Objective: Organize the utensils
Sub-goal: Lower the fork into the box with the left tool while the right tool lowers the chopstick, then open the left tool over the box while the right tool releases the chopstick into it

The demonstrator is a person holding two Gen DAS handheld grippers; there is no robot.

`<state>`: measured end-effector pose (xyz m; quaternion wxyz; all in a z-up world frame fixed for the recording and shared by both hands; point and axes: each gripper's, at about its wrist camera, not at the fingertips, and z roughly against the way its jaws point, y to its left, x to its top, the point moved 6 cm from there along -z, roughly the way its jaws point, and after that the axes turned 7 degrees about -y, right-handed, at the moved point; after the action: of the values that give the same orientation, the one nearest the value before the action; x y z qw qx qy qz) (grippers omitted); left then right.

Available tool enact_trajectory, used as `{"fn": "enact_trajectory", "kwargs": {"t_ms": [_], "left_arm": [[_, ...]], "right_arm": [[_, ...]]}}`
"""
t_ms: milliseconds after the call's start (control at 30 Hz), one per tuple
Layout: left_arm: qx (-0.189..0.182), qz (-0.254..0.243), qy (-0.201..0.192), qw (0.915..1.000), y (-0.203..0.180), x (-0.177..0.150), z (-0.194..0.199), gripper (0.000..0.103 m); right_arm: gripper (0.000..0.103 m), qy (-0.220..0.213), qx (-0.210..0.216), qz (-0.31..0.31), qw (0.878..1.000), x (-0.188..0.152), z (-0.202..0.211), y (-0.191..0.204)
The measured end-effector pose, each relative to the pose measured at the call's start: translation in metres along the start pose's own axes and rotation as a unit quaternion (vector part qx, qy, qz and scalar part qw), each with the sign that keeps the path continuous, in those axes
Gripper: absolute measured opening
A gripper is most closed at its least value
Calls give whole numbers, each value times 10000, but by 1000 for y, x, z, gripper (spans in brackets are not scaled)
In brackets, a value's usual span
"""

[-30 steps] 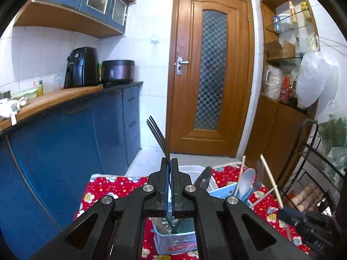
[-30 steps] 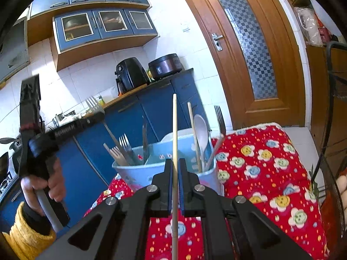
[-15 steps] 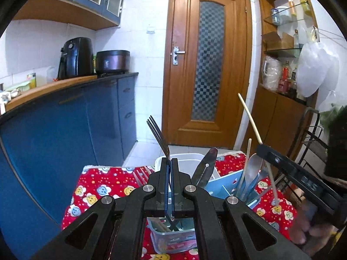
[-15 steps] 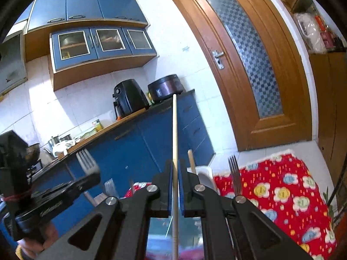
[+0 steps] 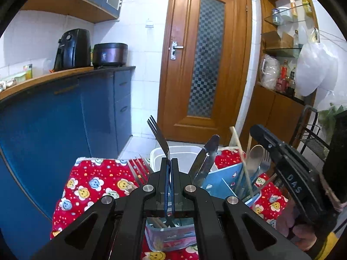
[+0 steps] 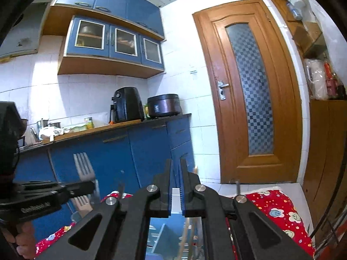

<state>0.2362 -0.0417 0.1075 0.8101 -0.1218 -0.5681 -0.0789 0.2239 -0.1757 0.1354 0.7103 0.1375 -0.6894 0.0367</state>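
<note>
My left gripper [image 5: 169, 162] pinches a fork [image 5: 157, 134], tines tilted toward eleven o'clock above the clear bin [image 5: 171, 238]. My right gripper [image 6: 176, 166] is nearly closed, holding nothing.

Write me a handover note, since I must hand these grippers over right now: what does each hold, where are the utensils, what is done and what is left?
Left gripper: shut on a fork, tines up, above the clear box.
Right gripper: shut, with nothing visible between its fingers, above the blue caddy.
Things: a chopstick and a spoon stand in the blue caddy; other forks lean at the clear box's left.
Done: chopstick and spoon are sorted.
Left: the held fork, probably to go with the other forks.
</note>
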Motion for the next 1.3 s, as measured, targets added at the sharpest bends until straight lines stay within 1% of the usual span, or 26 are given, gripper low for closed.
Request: {"fn": "enact_trajectory", "kwargs": {"t_ms": [100, 200, 300, 400, 467, 500, 533, 567, 600, 667, 733, 867, 1033, 1200, 1300], "left_arm": [[-19, 18, 23, 10000, 0, -2, -1, 1], [-70, -18, 107, 9999, -1, -3, -2, 1], [-46, -74, 230, 9997, -2, -5, -5, 2], [-92, -11, 324, 9994, -4, -8, -5, 2], [-132, 37, 364, 9992, -5, -9, -3, 8], [-139, 50, 369, 9992, -6, -8, -2, 9], [-135, 44, 355, 9993, -7, -8, -1, 11], [-117, 24, 323, 9994, -7, -7, 2, 15], [-94, 2, 285, 9996, -8, -6, 4, 17], [-82, -8, 229, 9997, -9, -4, 10, 28], [-84, -17, 182, 9998, -10, -3, 16, 32], [-69, -59, 193, 9998, -13, -5, 27, 33], [-54, 43, 277, 9996, -12, -14, 40, 33], [4, 119, 372, 9992, -9, -29, 52, 33], [50, 229, 436, 9988, -5, -40, 58, 33]], "right_arm": [[7, 79, 17, 120, 9999, -1, 1, 4], [7, 280, 45, -22, 9996, -2, 4, 0], [7, 502, 18, -175, 9986, -2, 8, -6], [8, 768, 15, -291, 9966, -5, 13, -13], [9, 919, 18, -386, 9950, -8, 17, -17], [11, 988, 54, -438, 9941, -9, 20, -19], [15, 1056, 83, -482, 9932, -9, 23, -21], [16, 1094, 103, -518, 9926, -10, 26, -22], [16, 1141, 133, -552, 9918, -11, 30, -24], [16, 1230, 122, -538, 9909, -13, 36, -25], [16, 1317, 115, -490, 9900, -15, 42, -24], [18, 1555, 123, -416, 9869, -25, 50, -21], [19, 1903, 87, -259, 9813, -42, 57, -15], [20, 2183, -21, -122, 9758, -58, 62, -15], [22, 2351, -53, -79, 9719, -67, 63, -14]]}}
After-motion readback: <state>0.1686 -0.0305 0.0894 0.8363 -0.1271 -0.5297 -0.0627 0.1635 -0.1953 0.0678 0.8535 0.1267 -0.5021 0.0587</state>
